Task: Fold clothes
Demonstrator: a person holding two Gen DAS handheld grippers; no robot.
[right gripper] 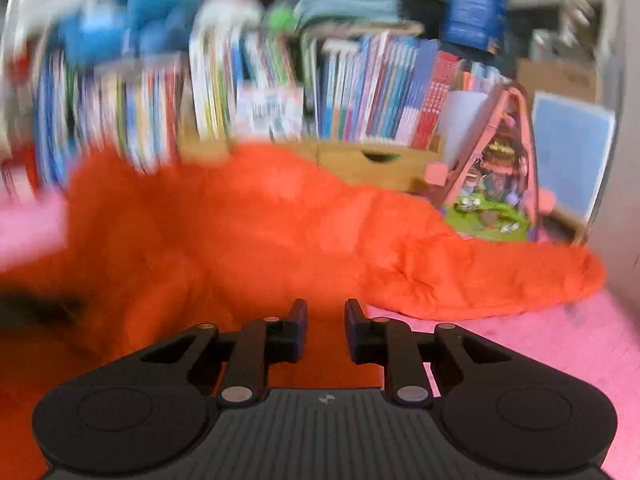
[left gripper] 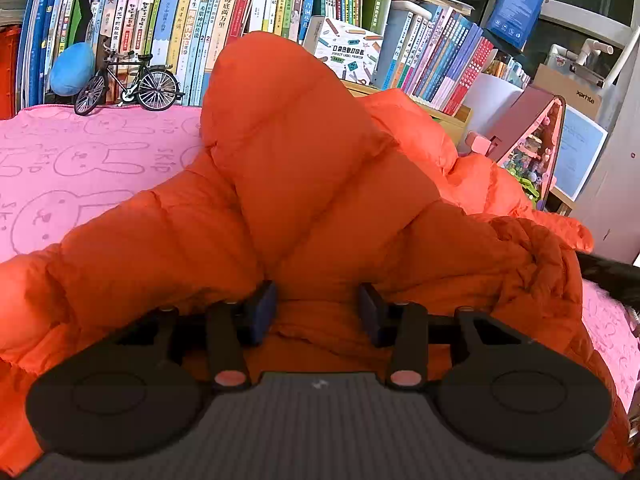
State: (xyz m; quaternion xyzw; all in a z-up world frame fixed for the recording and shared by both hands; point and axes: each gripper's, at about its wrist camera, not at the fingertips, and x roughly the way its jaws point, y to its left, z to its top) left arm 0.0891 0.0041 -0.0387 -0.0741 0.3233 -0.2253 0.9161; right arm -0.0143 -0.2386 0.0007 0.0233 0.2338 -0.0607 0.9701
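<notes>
Fingers of my left gripper (left gripper: 318, 312) sit half apart around an orange puffer jacket (left gripper: 320, 184) fold; grip unclear. Right gripper (right gripper: 326, 330) is narrow with orange fabric in the gap, hold unclear. Slippery padding could slide out and spring open.

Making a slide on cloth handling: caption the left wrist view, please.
Left gripper pressing into a puffy orange jacket bunched on a pink bunny-print cloth.

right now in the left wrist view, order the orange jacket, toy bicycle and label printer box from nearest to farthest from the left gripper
1. orange jacket: right at the left gripper, fabric bunched between its fingers.
2. toy bicycle: far left, standing at the back edge of the pink cloth.
3. label printer box: centre-right, back among the books. It looks only slightly farther than the bicycle.
</notes>
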